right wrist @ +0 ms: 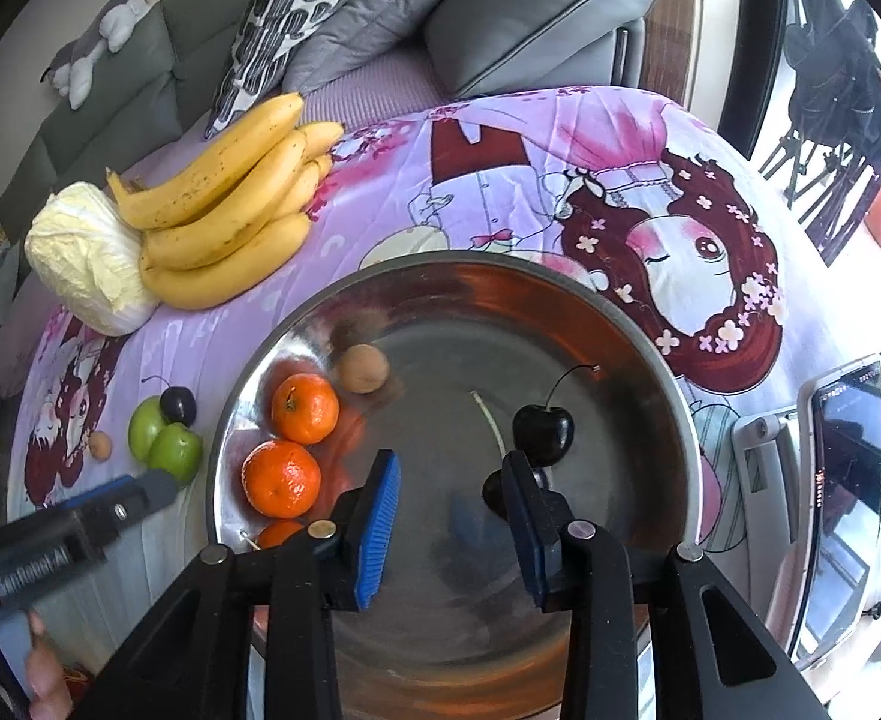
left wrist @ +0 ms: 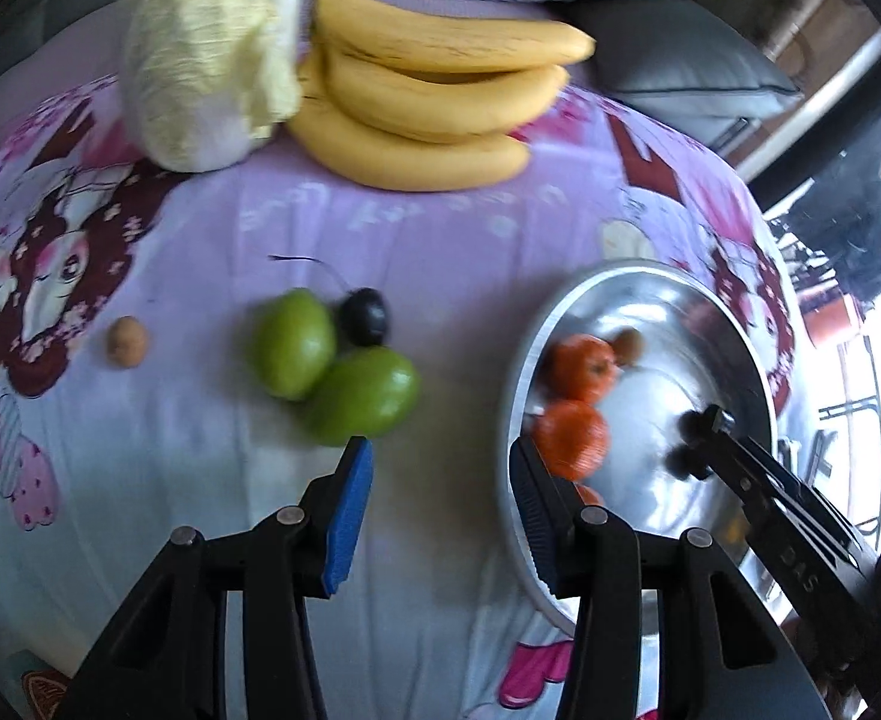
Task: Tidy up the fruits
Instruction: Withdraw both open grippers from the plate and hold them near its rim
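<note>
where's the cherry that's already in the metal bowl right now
In the right wrist view the cherry lies on the floor of the metal bowl, right of the two oranges, just beyond the right gripper and touching neither of its fingers.

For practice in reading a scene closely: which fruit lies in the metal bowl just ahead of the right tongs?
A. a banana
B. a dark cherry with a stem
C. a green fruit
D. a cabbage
B: the dark cherry sits on the metal bowl floor just beyond the open right tongs, which hold nothing.
</note>
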Demonstrator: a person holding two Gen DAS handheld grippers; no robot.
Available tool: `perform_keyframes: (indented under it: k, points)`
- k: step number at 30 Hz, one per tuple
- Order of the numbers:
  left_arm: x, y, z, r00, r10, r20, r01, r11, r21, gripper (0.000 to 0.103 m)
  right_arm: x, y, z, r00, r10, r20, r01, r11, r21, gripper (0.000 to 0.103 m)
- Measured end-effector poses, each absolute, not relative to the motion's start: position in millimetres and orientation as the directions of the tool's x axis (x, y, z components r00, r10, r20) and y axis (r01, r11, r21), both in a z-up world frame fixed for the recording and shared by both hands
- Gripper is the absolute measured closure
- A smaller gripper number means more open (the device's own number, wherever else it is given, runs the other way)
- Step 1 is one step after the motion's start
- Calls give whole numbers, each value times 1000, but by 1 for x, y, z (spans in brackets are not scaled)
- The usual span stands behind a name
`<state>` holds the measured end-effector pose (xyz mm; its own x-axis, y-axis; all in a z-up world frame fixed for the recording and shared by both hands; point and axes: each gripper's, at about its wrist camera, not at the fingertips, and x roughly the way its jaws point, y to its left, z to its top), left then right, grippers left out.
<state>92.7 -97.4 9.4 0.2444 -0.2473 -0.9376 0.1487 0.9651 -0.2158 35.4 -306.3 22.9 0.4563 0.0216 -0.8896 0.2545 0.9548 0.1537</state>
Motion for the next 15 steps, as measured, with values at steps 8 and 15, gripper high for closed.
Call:
perform_keyframes:
  k: [8, 15]
  points:
    - [97, -80, -5, 238, -215, -947, 121, 974, -191, 55, 38, -277, 21, 442, 37, -896, 175, 976, 127, 64]
    - [98, -77, -9, 239, -226, -944, 114, 972, -204, 55, 39, -266, 19, 436, 35, -899, 147, 983, 110, 64]
